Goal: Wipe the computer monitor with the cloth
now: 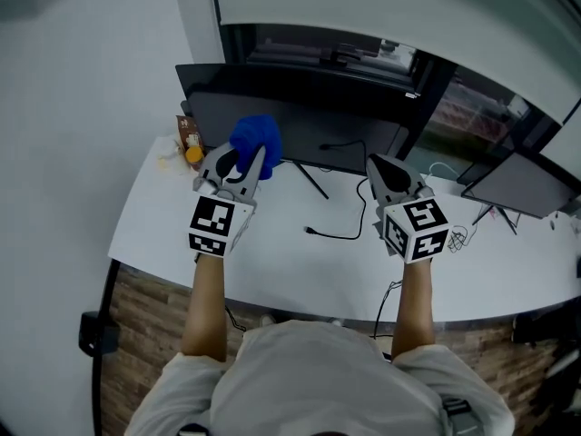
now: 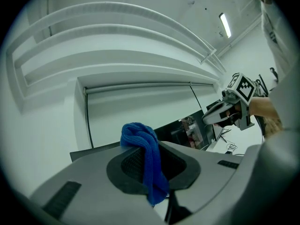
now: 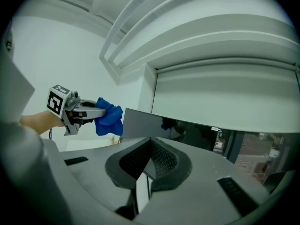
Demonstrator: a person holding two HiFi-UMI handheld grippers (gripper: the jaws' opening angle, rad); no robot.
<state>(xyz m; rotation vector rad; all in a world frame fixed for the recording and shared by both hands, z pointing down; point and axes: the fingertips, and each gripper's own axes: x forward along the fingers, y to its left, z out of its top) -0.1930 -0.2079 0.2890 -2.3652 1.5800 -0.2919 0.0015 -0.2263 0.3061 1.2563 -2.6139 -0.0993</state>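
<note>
A dark computer monitor point(image 1: 300, 121) stands at the back of the white desk point(image 1: 281, 262); its top edge also shows as a dark slab point(image 3: 140, 123) in the right gripper view. My left gripper point(image 1: 247, 173) is shut on a bunched blue cloth point(image 1: 256, 139), held just in front of the screen's left part. In its own view the cloth point(image 2: 145, 153) hangs pinched between the jaws. My right gripper point(image 1: 379, 173) hovers before the screen's right side, jaws together with nothing between them. The right gripper view shows the left gripper point(image 3: 86, 111) with the cloth point(image 3: 108, 119).
A small brown box point(image 1: 188, 133) and a yellow object point(image 1: 193, 154) sit at the desk's back left. A black cable point(image 1: 340, 234) trails across the desk from the monitor stand point(image 1: 311, 180). A second monitor point(image 1: 522, 184) stands at the right, with tangled wires point(image 1: 458, 236) nearby.
</note>
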